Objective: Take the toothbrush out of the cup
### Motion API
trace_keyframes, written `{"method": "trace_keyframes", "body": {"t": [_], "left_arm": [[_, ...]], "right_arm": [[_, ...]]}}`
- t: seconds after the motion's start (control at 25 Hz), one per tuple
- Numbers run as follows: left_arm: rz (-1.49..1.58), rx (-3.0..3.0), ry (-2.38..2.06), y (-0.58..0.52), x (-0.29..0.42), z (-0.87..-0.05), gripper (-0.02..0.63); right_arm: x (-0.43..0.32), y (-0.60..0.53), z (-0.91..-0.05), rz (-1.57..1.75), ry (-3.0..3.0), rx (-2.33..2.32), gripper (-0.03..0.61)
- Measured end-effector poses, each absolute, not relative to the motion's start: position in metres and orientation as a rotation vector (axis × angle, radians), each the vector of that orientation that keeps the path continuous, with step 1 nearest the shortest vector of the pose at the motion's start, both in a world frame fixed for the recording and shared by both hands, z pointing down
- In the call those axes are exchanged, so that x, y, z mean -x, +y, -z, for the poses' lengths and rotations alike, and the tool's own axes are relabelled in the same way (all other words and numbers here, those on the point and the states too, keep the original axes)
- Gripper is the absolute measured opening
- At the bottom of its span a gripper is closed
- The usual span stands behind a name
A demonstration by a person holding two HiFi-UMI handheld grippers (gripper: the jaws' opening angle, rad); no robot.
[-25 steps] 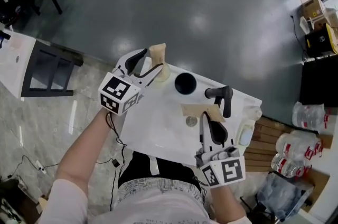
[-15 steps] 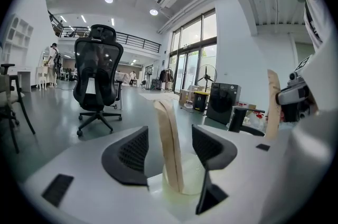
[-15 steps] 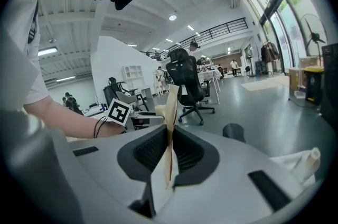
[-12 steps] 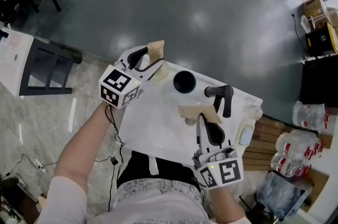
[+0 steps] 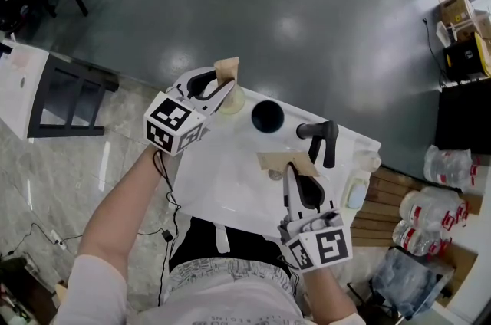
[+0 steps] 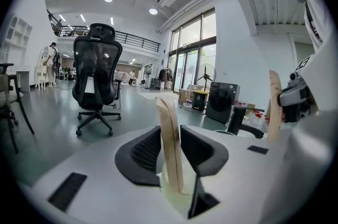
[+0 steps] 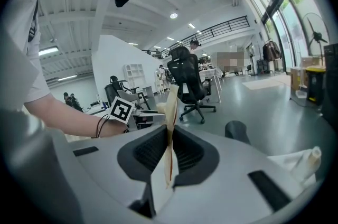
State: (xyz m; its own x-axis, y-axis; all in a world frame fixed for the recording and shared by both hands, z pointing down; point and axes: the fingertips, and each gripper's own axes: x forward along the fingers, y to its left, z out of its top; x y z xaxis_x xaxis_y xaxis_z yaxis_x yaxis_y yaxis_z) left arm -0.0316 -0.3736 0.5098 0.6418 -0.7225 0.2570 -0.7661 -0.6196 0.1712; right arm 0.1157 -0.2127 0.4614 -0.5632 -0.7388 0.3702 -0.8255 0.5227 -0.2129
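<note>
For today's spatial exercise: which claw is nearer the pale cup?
Left. The left claw, its jaws just closing on the wrapped toothbrush, sits right over the pale cup; the right claw is far off nearer the person, pinching a tan packet.

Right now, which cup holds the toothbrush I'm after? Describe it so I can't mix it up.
Start at the white basin top in the middle of the head view and go to its far left corner. The cup there is small and cream, with a tan paper-wrapped toothbrush standing in it. Its neighbour, the round container, is black with nothing sticking out.
</note>
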Motion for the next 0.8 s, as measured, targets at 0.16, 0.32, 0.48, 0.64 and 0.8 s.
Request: {"method": "trace_keyframes", "body": {"t": [0.16, 0.32, 0.48, 0.64, 0.8], "left_arm": [[-0.230, -2.592, -1.204, -0.372, 0.031, -0.510, 0.114], [-0.210, -2.581, -1.212, -0.371, 0.033, -0.508, 0.085], [-0.194, -2.574, -1.220, -0.368, 0.034, -0.504, 0.071], [-0.179, -2.571, -1.228, -0.364, 0.036, -0.499, 0.067], [-0.146, -2.572, -1.244, -0.360, 0.039, -0.488, 0.066]], "right_arm": [[-0.117, -0.211, -0.461, -0.535, -2.527, -1.330, 0.041], [-0.117, -0.210, -0.459, -0.533, -2.526, -1.345, 0.041], [-0.116, -0.209, -0.455, -0.528, -2.532, -1.354, 0.040], [-0.115, -0.208, -0.454, -0.518, -2.536, -1.366, 0.040], [-0.116, -0.208, -0.450, -0.500, -2.540, -1.382, 0.039]]}}
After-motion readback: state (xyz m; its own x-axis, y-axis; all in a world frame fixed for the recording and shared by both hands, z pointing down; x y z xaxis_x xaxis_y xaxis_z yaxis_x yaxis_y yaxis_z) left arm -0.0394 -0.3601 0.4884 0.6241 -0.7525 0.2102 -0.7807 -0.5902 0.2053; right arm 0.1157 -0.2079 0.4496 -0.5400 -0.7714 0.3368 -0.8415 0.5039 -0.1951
